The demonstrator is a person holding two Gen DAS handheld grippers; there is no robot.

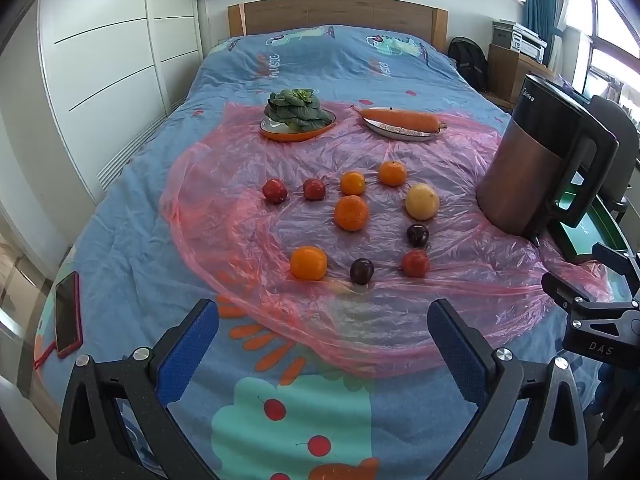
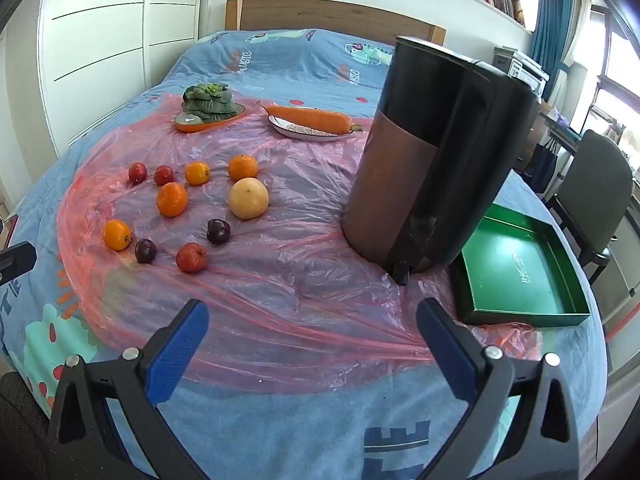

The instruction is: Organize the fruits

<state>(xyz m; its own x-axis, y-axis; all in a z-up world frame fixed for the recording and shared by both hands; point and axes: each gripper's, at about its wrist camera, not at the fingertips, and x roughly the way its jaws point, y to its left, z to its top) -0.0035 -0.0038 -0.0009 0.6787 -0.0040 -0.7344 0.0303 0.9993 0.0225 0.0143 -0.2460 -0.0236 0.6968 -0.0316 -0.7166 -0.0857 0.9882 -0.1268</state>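
Observation:
Several fruits lie loose on a pink plastic sheet (image 1: 248,152) on the bed: several oranges (image 1: 308,263) (image 2: 172,199), red apples (image 1: 416,263) (image 2: 192,257), two dark plums (image 1: 362,271) (image 2: 218,231) and a yellow grapefruit (image 1: 422,201) (image 2: 248,198). A green tray (image 2: 520,276) lies empty at the bed's right edge. My left gripper (image 1: 323,322) is open and empty, hovering near the front of the sheet. My right gripper (image 2: 313,322) is open and empty, in front of the kettle; its body shows in the left wrist view (image 1: 592,312).
A tall dark kettle (image 1: 540,160) (image 2: 436,160) stands on the sheet between the fruits and the tray. An orange plate with greens (image 1: 298,114) and a plate with a carrot (image 1: 402,120) sit at the back. A phone (image 1: 68,314) lies at the left. A chair (image 2: 592,184) stands right.

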